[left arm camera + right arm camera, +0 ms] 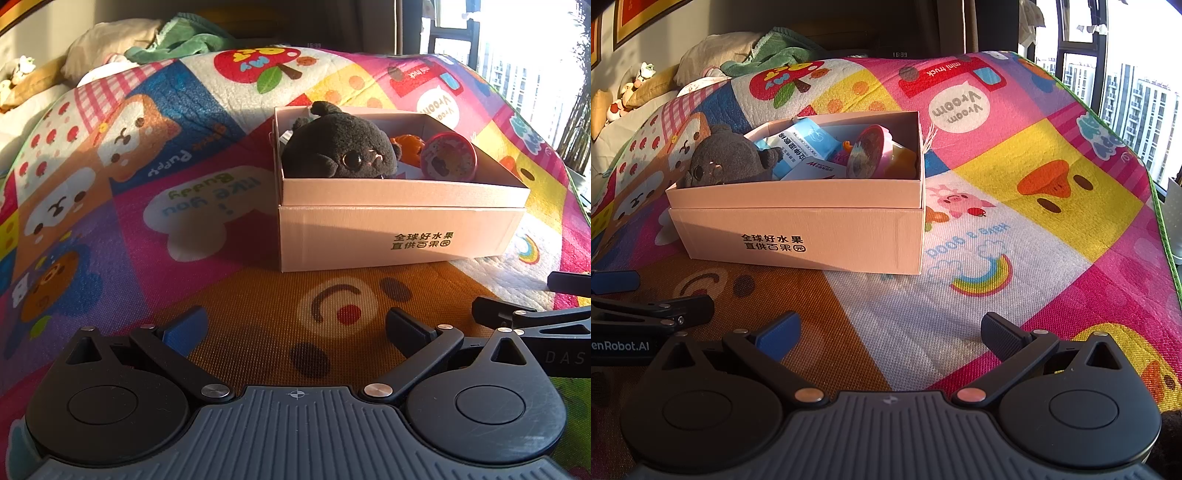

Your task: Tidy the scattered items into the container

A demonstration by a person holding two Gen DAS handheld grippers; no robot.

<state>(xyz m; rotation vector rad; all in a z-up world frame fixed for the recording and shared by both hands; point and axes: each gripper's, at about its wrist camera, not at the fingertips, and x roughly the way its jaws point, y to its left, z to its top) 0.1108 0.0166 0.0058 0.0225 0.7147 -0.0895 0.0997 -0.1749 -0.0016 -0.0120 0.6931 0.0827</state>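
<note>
A pale cardboard box [388,232] [812,232] with black printed characters sits on a colourful cartoon play mat. Inside it lie a dark grey plush animal [340,146] [727,158], an orange toy [408,147], a round pink-rimmed container [450,157] [868,153] and blue-and-white packets [809,146]. My left gripper [295,332] is open and empty, low over the mat in front of the box. My right gripper [890,336] is also open and empty, just right of the left one. Each gripper's side shows at the edge of the other's view.
The play mat [1034,177] covers a raised surface that drops off at the right. Pillows and a green cloth [184,37] lie behind its far edge. A bright window [1126,92] is at the right.
</note>
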